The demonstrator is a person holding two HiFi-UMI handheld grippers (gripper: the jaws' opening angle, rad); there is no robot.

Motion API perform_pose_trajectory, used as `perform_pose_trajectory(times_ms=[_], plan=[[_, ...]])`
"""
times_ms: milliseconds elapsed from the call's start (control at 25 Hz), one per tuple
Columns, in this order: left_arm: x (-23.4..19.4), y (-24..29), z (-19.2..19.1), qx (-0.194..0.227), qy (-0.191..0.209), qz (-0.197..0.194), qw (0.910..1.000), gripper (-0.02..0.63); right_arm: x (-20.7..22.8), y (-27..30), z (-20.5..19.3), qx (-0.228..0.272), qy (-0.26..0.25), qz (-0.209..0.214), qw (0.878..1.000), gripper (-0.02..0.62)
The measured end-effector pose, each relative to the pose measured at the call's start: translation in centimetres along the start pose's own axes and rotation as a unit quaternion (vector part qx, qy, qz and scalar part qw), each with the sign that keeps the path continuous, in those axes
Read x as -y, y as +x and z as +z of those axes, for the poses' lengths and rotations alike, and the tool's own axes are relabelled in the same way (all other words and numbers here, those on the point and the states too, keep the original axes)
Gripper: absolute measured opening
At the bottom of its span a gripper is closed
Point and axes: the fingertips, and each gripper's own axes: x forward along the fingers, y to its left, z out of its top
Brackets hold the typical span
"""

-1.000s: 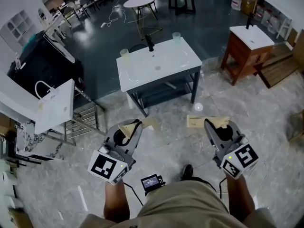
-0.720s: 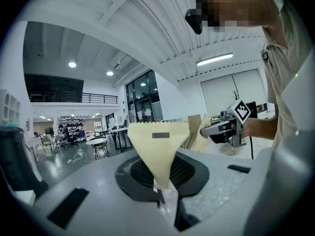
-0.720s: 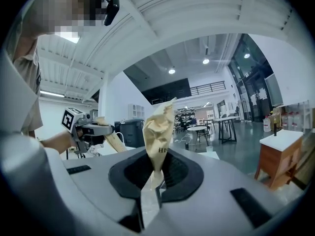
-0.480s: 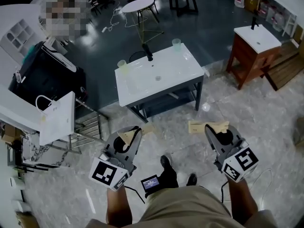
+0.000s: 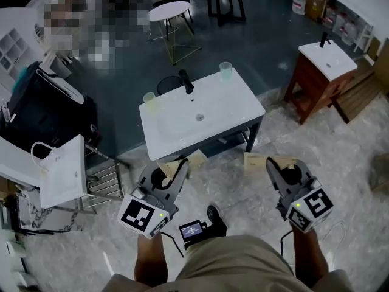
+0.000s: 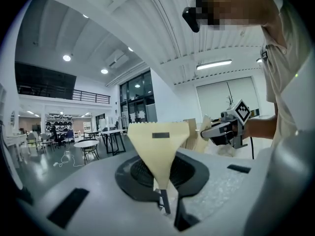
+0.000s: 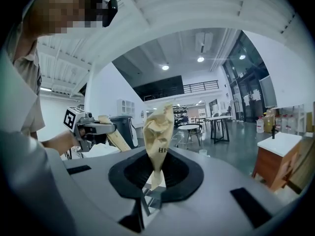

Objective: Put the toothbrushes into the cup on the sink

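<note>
Grip: left hand-held gripper (image 5: 180, 166) clamped on paper toothbrush packet (image 6: 158, 146) | right hand-held gripper (image 5: 271, 164) clamped on crumpled packet (image 7: 158, 132) | Place: both short of sink (image 5: 237, 111), cups (image 5: 225, 70) at rear corners | Handling: judged light, flimsy; hold low end.

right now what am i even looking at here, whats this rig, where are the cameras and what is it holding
No robot here: a person carries a two-jaw gripper in each hand. The top-down picture comes from a camera on the person's head. The other two come from cameras riding on each gripper, looking along its jaws. The left gripper is shut on a flat tan paper packet, the right gripper on a crumpled tan paper packet. They may be wrapped toothbrushes, but the contents do not show. Ahead stands a white sink with a black tap, a clear cup by its left back corner and another clear cup by its right one.
</note>
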Motion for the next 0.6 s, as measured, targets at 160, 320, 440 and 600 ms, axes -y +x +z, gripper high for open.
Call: perform_pose_trajectory(times_ms=[160,320,440,600], plan=[[-5.6,1.3,-0.2,0.008,0.005,-0.012,0.9999,0.032,0.1,5.3,1.6,0.008,-0.002,-0.012,1.000,0.032],[-10.1,2.1,-0.4,0.021,0.005,-0.018,0.9996,0.032,0.0,9.5,2.7,0.011,-0.011,-0.025,1.000,0.032],[-12.5,2.4,-0.8,0.025,0.005,-0.021,0.9994,0.032,-0.1,11.6,3.4,0.012,-0.015,-0.030,0.999,0.032],[-14.6,2.9,-1.5,0.026,-0.001,-0.023,0.9994,0.032,0.3,13.6,3.9,0.010,-0.022,-0.037,0.999,0.032]])
